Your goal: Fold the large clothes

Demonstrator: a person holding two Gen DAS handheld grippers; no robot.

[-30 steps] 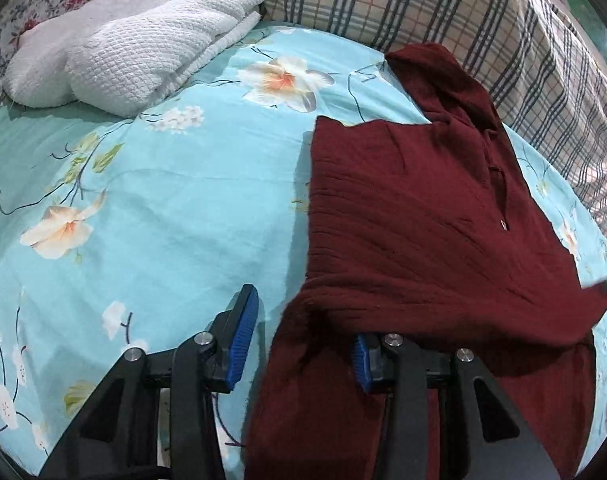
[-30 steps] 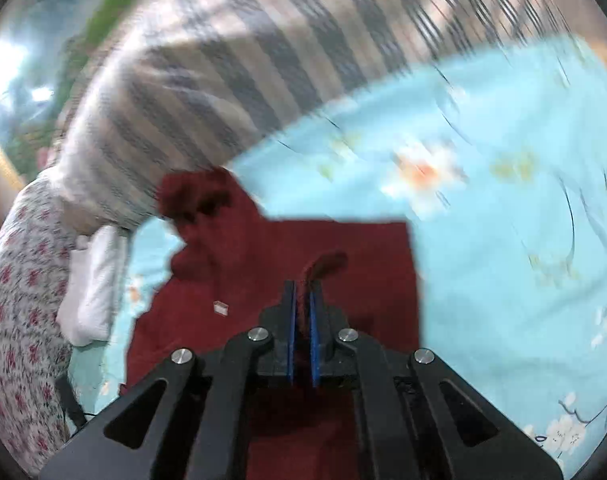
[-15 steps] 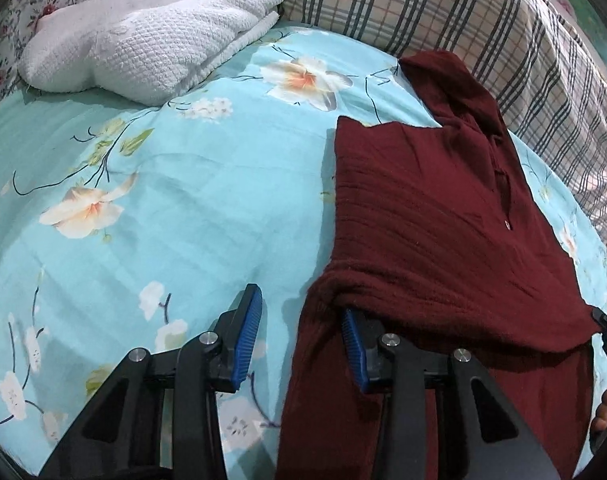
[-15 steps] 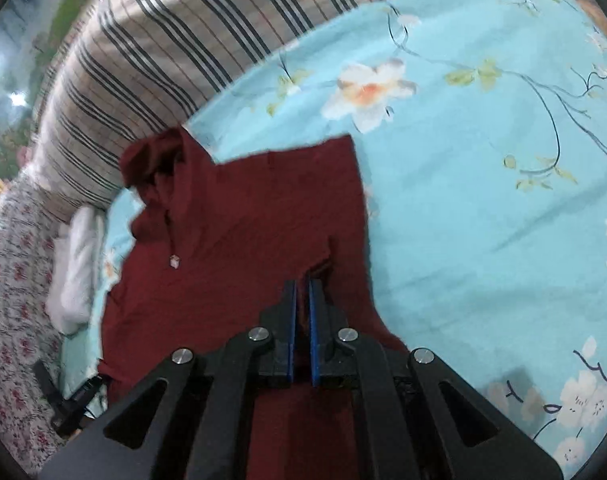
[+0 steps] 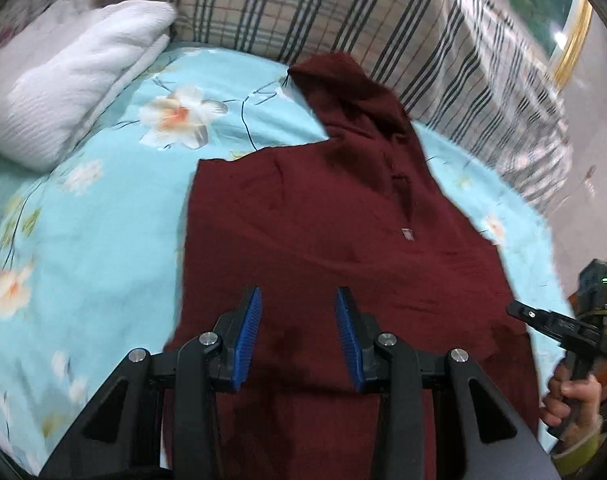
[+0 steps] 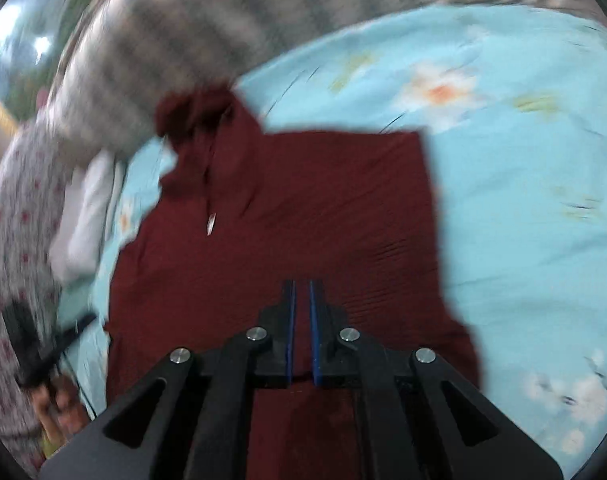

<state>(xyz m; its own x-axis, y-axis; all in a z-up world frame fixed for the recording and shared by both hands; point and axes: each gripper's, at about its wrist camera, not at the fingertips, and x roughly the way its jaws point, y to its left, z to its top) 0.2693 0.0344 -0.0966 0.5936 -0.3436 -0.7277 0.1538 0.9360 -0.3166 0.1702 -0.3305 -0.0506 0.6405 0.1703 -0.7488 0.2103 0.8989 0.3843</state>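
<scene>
Left wrist view: one maroon hooded garment [image 5: 311,232] is seen spread on the floral bed [image 5: 103,216], one folded white blanket [image 5: 63,80] far left. Left tool [image 5: 299,332] is held apart, empty; right tool [image 6: 301,320] is nearly together, nothing clamped.

One maroon hooded garment [image 5: 323,240], one folded white blanket [image 5: 63,92], one plaid cushion [image 5: 343,12], two grippers.

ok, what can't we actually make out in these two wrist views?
- Hoodie hem: left wrist view, hidden behind the left gripper and cut off by the bottom edge.
- Whether the right gripper pinches fabric: right wrist view, near-shut pads, motion blur.
- Small tag on the hoodie: too small to read.
- Right gripper's fingertips: left wrist view, edge cuts them.
</scene>
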